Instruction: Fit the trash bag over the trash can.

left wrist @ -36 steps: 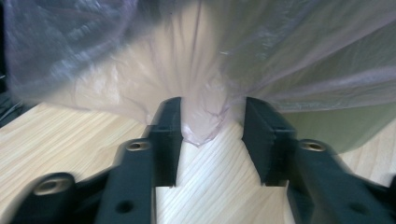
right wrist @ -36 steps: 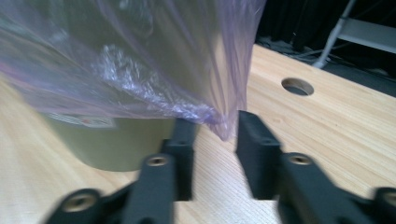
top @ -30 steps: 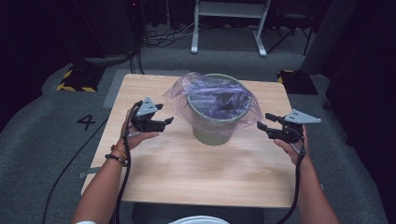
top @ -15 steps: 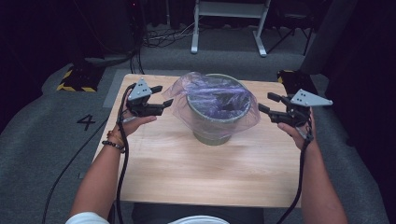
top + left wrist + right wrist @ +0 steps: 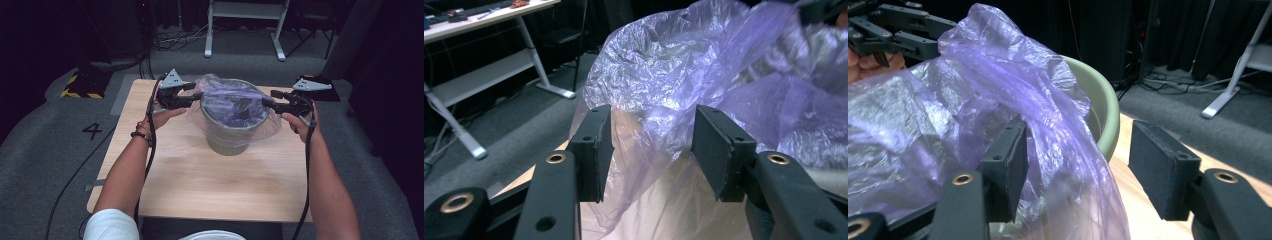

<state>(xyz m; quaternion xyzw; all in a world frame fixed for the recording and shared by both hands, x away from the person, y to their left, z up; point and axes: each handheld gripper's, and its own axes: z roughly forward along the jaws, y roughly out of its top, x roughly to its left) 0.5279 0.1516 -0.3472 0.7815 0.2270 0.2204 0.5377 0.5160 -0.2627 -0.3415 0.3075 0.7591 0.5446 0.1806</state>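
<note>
Wood table (image 5: 170, 175) w/ bagged green bin (image 5: 227, 142).

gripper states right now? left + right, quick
Left gripper: open, jaws astride a fold of the purple bag, not clamped.
Right gripper: open, at the bag over the green bin's rim.

A light wooden table (image 5: 200, 180) stands on grey carpet (image 5: 45, 150) in a dim room with dark walls. Beyond the grippers, a white desk frame (image 5: 245, 20) stands among loose cables (image 5: 175, 37). Out past the left one lie a black-and-yellow striped block (image 5: 82, 85) and a floor number 4 (image 5: 93, 131).
</note>
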